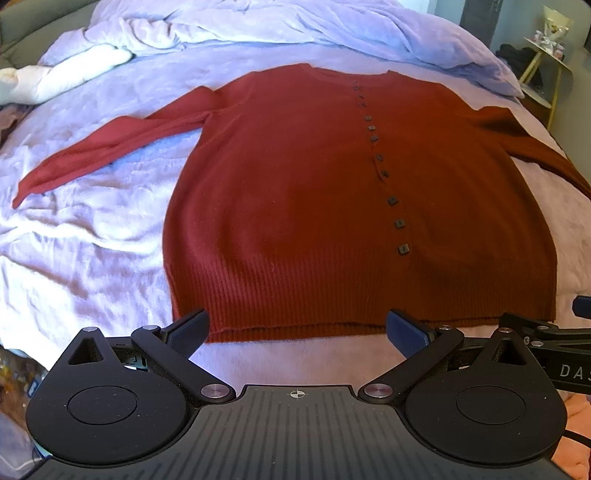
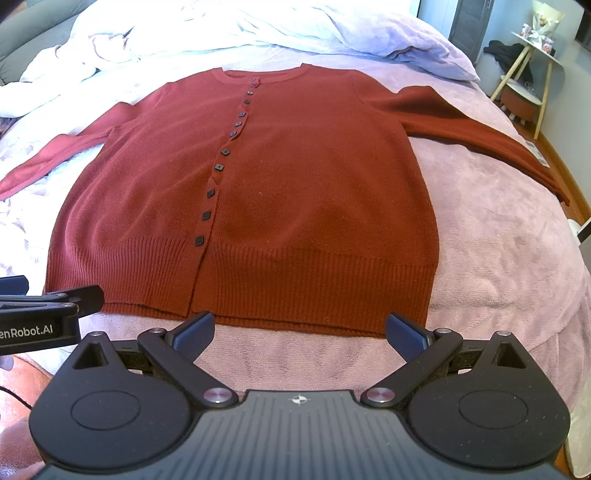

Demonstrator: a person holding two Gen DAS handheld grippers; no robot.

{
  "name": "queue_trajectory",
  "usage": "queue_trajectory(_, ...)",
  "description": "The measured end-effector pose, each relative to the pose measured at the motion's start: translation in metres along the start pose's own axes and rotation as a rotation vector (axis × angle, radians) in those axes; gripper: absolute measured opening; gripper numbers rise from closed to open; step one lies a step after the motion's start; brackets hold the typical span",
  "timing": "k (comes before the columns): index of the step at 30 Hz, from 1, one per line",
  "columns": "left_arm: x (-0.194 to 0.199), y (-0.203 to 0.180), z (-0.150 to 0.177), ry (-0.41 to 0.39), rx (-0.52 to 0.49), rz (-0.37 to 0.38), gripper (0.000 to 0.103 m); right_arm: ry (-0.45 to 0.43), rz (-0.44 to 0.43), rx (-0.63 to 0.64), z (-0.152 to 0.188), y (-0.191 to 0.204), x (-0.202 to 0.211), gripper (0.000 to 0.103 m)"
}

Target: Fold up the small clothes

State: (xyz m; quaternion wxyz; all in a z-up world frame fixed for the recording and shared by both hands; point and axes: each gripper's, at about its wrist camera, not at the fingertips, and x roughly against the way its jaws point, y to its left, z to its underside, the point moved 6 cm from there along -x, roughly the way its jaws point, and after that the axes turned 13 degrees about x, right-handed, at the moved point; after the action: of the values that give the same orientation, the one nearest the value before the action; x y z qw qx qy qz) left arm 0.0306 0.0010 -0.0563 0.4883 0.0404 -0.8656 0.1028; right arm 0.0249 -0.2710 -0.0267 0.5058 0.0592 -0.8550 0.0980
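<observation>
Both the left gripper and right gripper hover wide apart and empty just short of the red cardigan's hem, which lies flat, buttoned, sleeves spread, seemingly ready for folding.

Cardigan flat on bed; duvet behind; tools before hem

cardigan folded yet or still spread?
Spread: red cardigan lies flat on the bed, buttoned, both sleeves out to the sides.
</observation>
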Motion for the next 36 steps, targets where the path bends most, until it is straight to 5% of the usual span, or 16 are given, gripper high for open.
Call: queue_trajectory(36,-0.0052,0.0009,0.0005,0.033,0.007,-0.008,0.103,0.004,-0.004,-0.001,-0.0005,-0.0006,-0.0017,0.099)
